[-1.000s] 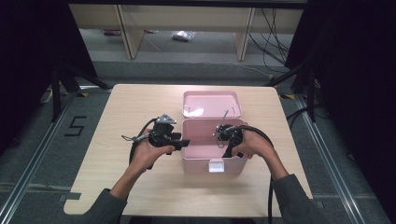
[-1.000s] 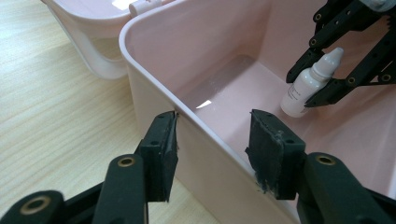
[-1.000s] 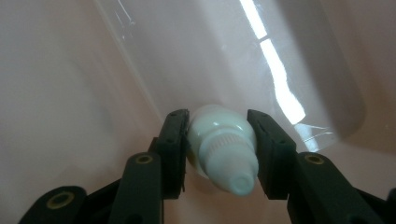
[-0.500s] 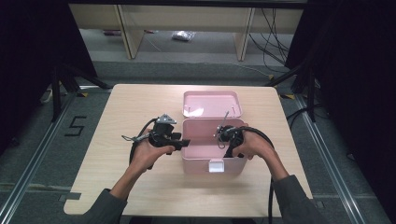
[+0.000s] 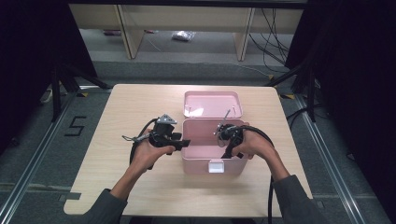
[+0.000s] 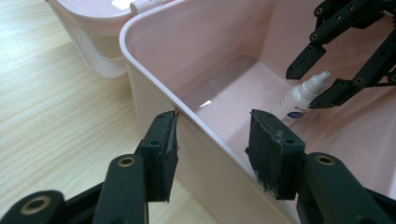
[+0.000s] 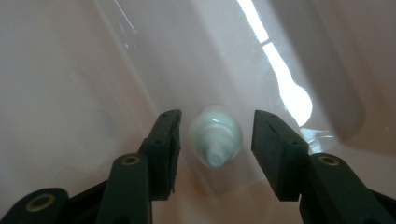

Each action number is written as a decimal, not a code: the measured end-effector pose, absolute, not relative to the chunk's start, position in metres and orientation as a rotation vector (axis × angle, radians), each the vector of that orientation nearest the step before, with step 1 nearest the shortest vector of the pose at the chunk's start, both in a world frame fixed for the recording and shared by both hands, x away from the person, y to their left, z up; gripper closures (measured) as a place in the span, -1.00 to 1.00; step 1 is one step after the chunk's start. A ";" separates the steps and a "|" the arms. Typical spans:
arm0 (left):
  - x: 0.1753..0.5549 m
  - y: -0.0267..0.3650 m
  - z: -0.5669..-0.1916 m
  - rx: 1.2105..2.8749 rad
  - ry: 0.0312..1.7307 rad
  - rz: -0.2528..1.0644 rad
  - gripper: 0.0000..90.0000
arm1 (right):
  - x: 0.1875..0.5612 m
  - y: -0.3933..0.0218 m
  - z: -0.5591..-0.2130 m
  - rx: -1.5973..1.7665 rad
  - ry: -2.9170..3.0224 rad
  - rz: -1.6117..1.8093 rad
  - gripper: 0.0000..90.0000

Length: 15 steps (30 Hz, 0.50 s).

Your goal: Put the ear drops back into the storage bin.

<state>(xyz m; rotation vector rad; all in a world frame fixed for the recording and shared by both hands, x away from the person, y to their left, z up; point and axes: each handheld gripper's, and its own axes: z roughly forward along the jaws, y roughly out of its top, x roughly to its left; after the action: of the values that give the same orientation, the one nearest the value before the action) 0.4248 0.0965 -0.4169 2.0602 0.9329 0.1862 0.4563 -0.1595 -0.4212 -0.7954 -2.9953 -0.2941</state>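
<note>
Floor marking: beside my table, at its left in the high view, a black figure "5" (image 5: 76, 126) stands on the grey floor.
Bottle label: the small white bottle (image 6: 299, 100) in my pink box carries a dark blue print, too small for me to read.

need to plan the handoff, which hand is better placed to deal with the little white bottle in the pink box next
Right. The right gripper is inside the pink box with its jaws either side of the white bottle, pads clear. The left gripper straddles the box wall.
</note>
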 end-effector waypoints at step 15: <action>0.425 0.096 -0.418 2.055 0.932 0.193 0.14 | 0.453 -0.161 -0.384 -0.864 -3.015 -0.603 -0.09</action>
<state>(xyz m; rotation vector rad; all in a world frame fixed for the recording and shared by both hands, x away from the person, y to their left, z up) 0.4248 0.0962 -0.4177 2.0552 0.9323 0.1932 0.4530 -0.1610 -0.3839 -0.8637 -3.0147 -0.6025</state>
